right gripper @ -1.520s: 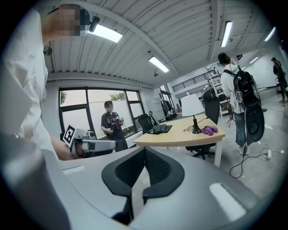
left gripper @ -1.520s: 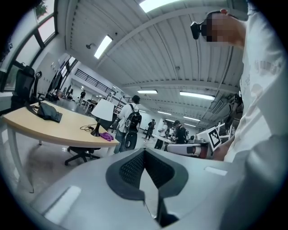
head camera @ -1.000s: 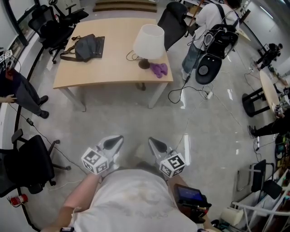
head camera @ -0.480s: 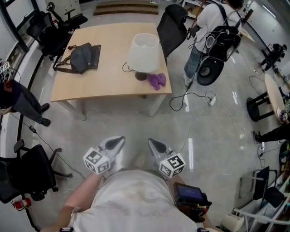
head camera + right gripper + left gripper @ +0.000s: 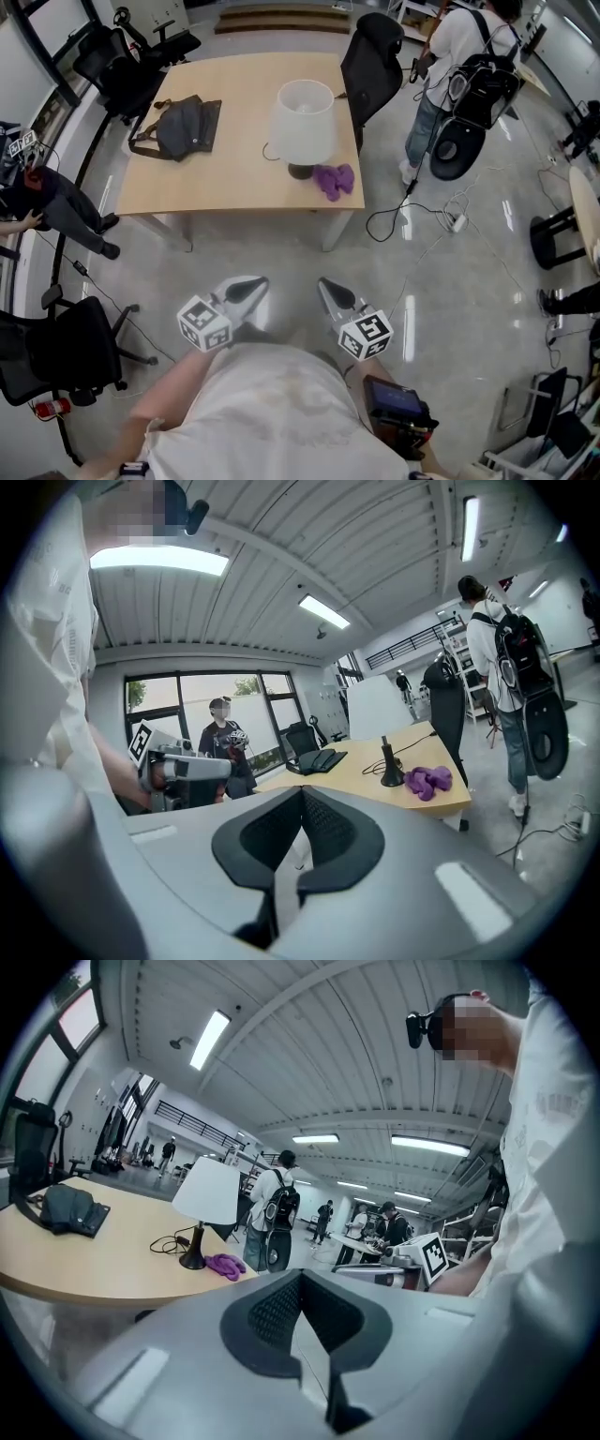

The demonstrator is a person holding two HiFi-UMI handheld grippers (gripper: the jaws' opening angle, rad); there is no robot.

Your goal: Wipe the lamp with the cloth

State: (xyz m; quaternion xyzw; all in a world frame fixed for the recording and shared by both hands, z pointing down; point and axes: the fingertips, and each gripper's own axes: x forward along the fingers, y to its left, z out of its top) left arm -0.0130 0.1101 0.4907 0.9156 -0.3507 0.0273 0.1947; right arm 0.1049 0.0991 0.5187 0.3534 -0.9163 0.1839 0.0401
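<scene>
While both claws hang well short of the table (image 5: pixel 234 192), a broad bare strip of pale floor (image 5: pixel 281 248) lies open between them and the table's near edge. The left gripper (image 5: pixel 247 287) has its jaws pressed together with nothing between them, and the right gripper (image 5: pixel 331 291) is closed and empty in the same way; both point toward the table's near edge. Off the table's near left corner stands a black office chair (image 5: pixel 56 347), and off its near right corner a black cable (image 5: pixel 398 214) loops across the floor. The near edge itself curves gently and is free along its whole run. On the table near the near right corner lies the cloth (image 5: pixel 335 180), a small crumpled purple heap, just beside the foot of the lamp (image 5: pixel 303 122). The lamp stands upright, with a white, slightly flared shade open at the top, a dark round base and a thin dark cord (image 5: pixel 270 150) curling on the table to the left of the base. Toward the table's left side rests a dark grey bag (image 5: pixel 183 127), well apart from the lamp. Against the table's far right corner is another black chair (image 5: pixel 373 64), and beyond the table's right side stands a person (image 5: pixel 459 42) with a black backpack.
</scene>
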